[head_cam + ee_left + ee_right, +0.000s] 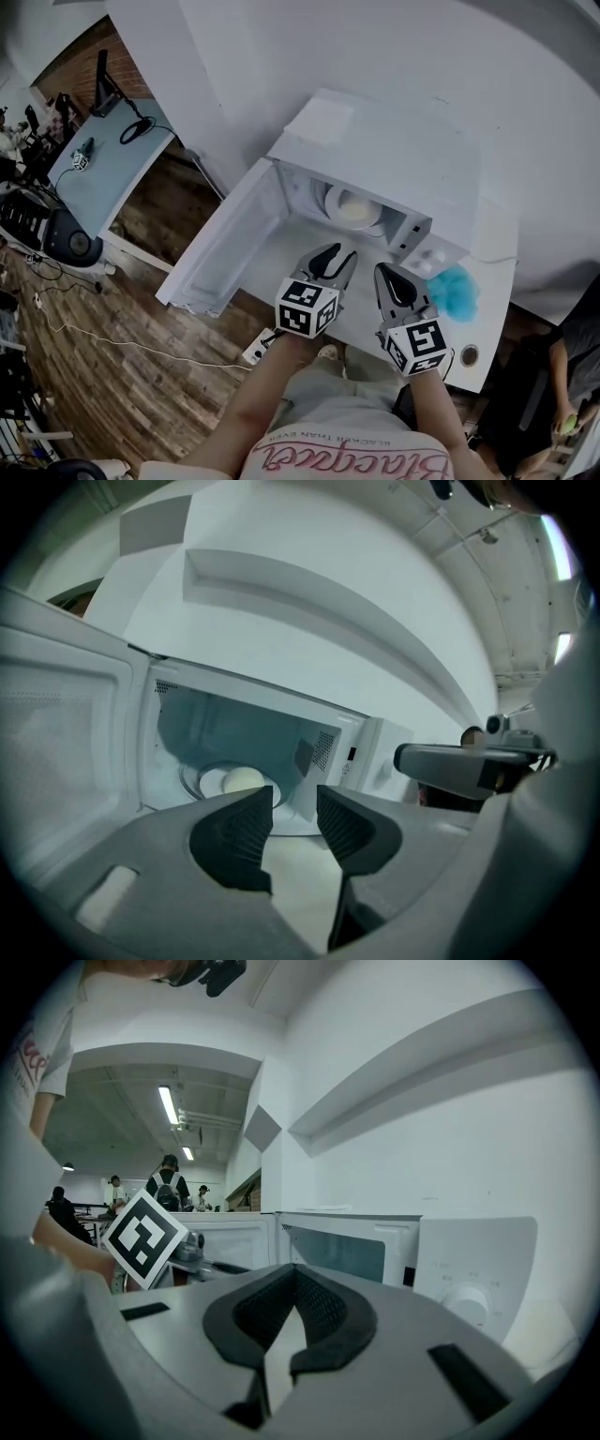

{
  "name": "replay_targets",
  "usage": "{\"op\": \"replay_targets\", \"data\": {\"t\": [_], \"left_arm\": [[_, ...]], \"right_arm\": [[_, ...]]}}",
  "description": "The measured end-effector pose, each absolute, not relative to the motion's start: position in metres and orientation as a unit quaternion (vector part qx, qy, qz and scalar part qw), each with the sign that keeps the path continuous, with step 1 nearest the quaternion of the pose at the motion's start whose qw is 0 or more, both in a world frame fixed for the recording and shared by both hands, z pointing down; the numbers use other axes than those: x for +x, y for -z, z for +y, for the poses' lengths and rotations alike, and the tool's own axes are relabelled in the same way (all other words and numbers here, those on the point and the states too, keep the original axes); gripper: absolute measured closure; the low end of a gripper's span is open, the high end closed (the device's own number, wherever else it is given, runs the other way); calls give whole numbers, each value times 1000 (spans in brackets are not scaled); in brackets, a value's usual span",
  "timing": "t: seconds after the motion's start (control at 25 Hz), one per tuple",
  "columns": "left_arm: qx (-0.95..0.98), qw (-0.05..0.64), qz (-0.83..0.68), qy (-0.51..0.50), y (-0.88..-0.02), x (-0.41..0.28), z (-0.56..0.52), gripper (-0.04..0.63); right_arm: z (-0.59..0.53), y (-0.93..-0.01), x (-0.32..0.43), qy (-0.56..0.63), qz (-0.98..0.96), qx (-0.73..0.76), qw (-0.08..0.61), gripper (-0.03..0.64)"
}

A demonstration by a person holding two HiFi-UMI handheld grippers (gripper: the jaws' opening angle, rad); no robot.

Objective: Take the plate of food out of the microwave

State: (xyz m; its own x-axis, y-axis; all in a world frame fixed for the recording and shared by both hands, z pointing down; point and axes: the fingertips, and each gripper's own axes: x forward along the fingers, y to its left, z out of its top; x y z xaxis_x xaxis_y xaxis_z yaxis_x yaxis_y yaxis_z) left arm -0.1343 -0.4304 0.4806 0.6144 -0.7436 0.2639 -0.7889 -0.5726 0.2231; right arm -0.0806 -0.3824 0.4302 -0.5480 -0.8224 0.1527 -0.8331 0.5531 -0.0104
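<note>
The white microwave (394, 150) stands on a white table (492, 352) with its door (230, 239) swung wide open to the left. Inside, a white plate (354, 208) carries pale food (242, 779) on the turntable. My left gripper (337, 255) hovers just in front of the cavity, pointing at the plate (217, 782). Its jaws are open with nothing between them (294, 806). My right gripper (385, 270) is beside it to the right, before the control panel (473, 1269). Its fingertips meet and hold nothing (293, 1274).
A blue fluffy sponge (457, 291) lies on the table to the right of the microwave. A power strip (255, 349) sits on the wooden floor below. A light blue desk (103, 178) stands far left. A few people stand far off in the right gripper view.
</note>
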Motion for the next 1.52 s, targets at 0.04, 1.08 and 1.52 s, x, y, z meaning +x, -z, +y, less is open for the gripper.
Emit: {"op": "replay_targets", "data": {"t": [0.04, 1.08, 1.52], "left_arm": [[881, 171, -435, -68, -485, -135, -433, 443], [751, 457, -466, 93, -574, -152, -531, 446], [684, 538, -483, 93, -593, -155, -546, 446]], "right_arm": [[-384, -432, -81, -43, -878, 472, 64, 606], [-435, -484, -86, -92, -874, 470, 78, 606], [-447, -491, -87, -104, -874, 469, 78, 606]]}}
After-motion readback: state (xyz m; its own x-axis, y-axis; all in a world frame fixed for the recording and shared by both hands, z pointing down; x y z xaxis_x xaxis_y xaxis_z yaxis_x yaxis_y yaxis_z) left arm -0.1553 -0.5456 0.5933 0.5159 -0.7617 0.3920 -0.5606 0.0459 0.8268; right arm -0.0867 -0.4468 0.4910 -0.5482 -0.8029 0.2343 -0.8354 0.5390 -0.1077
